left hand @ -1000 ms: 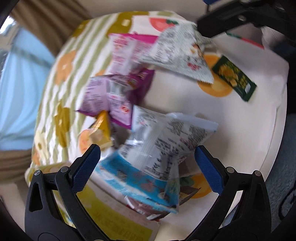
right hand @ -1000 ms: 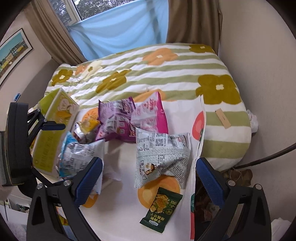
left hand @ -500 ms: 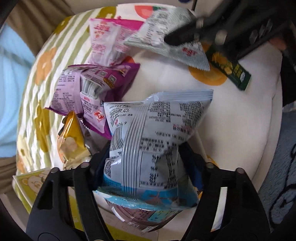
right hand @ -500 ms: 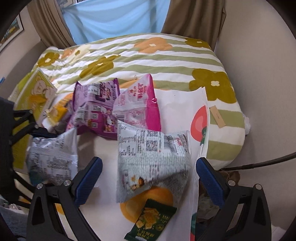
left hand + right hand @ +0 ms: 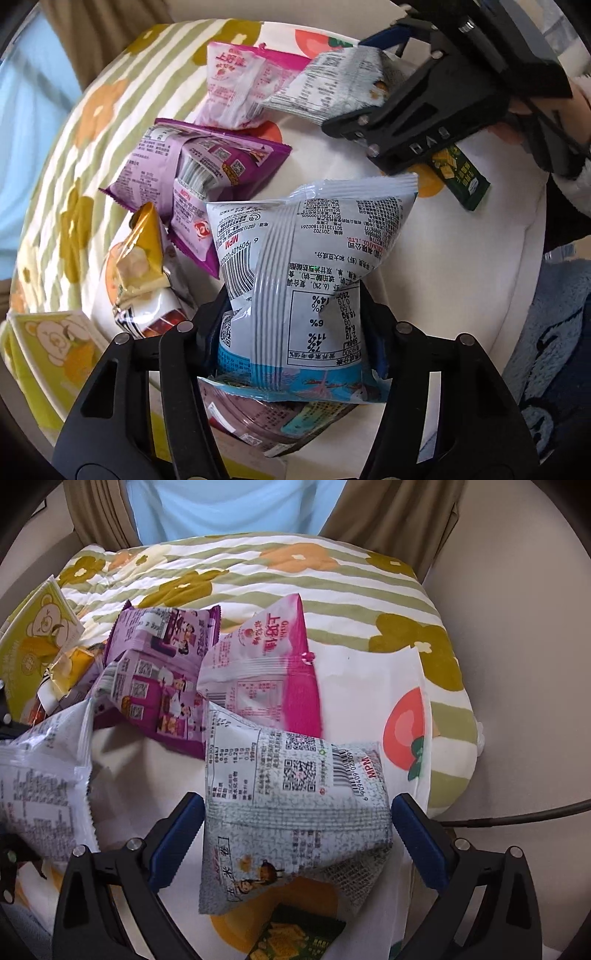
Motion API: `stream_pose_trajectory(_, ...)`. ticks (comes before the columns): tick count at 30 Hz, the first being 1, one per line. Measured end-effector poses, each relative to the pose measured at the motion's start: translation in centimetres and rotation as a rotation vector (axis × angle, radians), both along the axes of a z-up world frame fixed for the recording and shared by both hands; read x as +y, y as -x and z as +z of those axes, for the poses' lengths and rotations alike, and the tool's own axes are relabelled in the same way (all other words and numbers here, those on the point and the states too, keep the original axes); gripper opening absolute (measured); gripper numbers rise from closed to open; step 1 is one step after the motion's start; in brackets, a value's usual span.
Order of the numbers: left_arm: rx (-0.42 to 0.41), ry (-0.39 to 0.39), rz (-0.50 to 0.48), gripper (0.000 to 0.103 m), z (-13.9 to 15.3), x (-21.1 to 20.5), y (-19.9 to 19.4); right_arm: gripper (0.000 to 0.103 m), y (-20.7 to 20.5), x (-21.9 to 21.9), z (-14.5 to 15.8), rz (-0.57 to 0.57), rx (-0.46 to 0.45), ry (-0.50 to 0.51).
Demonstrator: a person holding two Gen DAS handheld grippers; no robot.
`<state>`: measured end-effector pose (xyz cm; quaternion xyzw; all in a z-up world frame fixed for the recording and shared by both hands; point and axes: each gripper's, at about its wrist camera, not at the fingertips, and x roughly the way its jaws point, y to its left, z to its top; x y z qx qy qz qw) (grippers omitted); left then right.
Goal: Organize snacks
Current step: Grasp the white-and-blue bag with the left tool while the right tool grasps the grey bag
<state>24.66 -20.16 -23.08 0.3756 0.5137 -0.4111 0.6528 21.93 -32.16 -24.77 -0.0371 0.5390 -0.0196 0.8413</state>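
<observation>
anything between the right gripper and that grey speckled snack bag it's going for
Nothing visible does. The right gripper is open with its fingers on either side of the grey speckled bag, neither pressing it yet. The pink bag lies behind it, the green packet in front.

A bedroom in a home. A bed [image 5: 332,587] fills the view, covered by a quilted white blanket [image 5: 258,579] with green stripes and orange and olive flowers. Behind it hang brown curtains [image 5: 391,513] on either side of a pale blue sheer panel [image 5: 229,506] over a window. Plain beige walls [image 5: 517,646] close in on the right. Packaged snacks [image 5: 255,672] lie scattered on a fruit-printed cloth [image 5: 369,716] spread over the bedding.
</observation>
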Motion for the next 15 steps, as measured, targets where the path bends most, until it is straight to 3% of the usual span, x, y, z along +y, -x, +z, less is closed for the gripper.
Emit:
stream_pose_trajectory(12, -0.019, 0.0, 0.046, 0.056, 0.5, 0.4, 0.7, 0.1, -0.5, 1.6, -1.9, 0.079, 0.065, 0.009)
stream_pose_trajectory(13, -0.022, 0.001, 0.048, 0.056, 0.7, 0.5, 0.8, 0.099, -0.3, 1.7, -2.0, 0.078, 0.057, 0.009)
stream_pose_trajectory(15, -0.03, 0.004, 0.054, 0.056, 0.9, 0.5, 0.9, 0.083, 0.1, 1.8, -1.8, 0.072, 0.044, 0.008)
